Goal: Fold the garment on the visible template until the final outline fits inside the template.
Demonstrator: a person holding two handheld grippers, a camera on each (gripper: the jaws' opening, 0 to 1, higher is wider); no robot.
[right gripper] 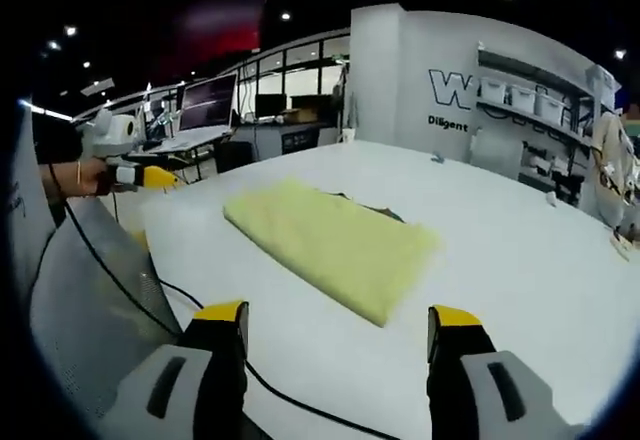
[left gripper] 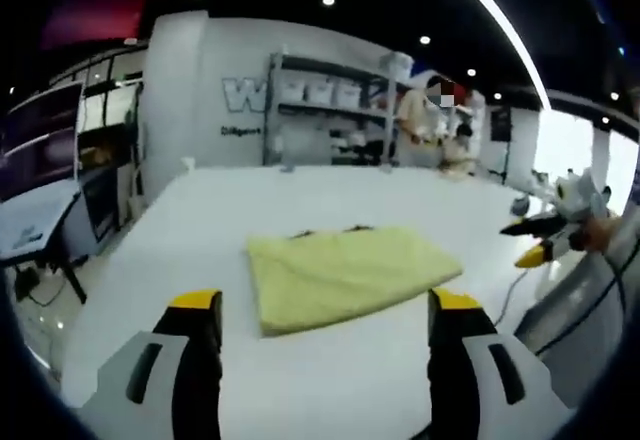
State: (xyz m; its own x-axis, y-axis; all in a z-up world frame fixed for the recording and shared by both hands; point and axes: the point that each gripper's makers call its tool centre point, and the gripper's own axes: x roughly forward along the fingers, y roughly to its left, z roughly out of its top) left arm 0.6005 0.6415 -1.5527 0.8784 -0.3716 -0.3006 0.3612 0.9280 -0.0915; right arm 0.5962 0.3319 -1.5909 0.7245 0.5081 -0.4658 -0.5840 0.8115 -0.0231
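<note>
Jaws stand spread and empty on both grippers: the left gripper (left gripper: 327,345) hangs above the white tabletop (left gripper: 330,400), and the folded pale-yellow cloth garment (left gripper: 345,272) lies flat just ahead of its yellow-tipped jaws, between them. A thin dark strip, perhaps the template's edge, peeks out along the garment's far side. Further right, the right gripper (right gripper: 340,360) likewise hovers short of the garment, near its closest corner. The fold looks close to finished; a careless pinch could drag the loose cloth askew, spilling its outline past the template, and the trailing black cable (right gripper: 290,400) might snag.
</note>
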